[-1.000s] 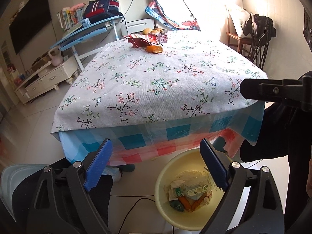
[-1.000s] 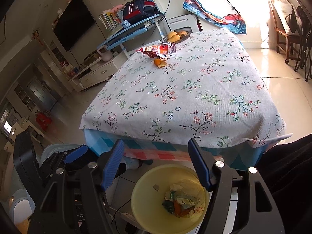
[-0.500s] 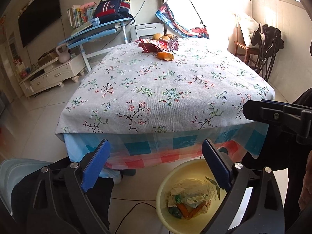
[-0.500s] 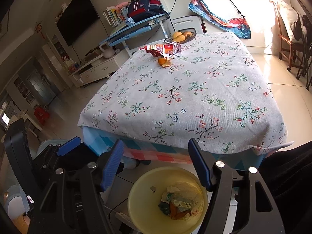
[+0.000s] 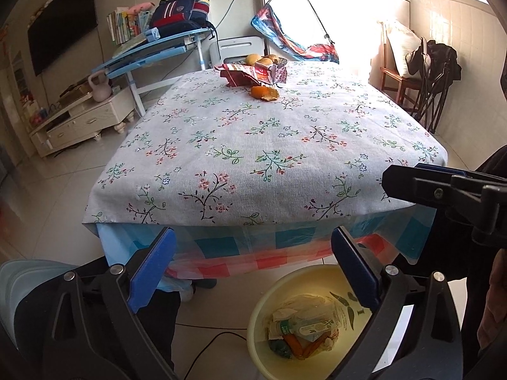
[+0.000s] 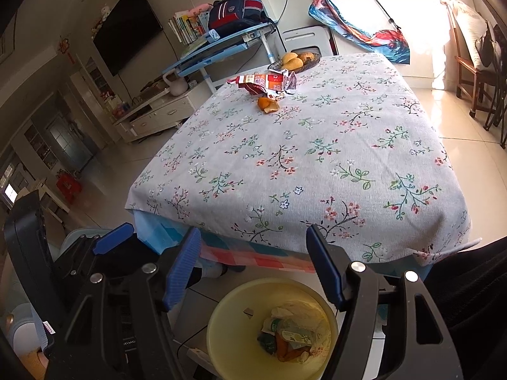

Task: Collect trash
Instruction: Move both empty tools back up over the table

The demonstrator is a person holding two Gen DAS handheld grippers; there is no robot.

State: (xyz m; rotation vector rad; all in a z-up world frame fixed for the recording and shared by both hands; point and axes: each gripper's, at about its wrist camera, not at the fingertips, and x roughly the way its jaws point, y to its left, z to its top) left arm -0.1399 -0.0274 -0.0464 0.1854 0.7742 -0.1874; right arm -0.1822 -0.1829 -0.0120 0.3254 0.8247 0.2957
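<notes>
tongs both hang wide and empty above the round yellow plastic bin (image 6: 221,323); crumpled red-and-white foil wrapper (image 6: 266,83) looks light, crinkly — pinch a raised fold.

Black hand-held gripper (image 5: 253,269) frames, blue pads, silver screws.

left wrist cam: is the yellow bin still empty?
No. The yellow bin on the floor below the table edge already holds crumpled wrappers and packaging.
</notes>
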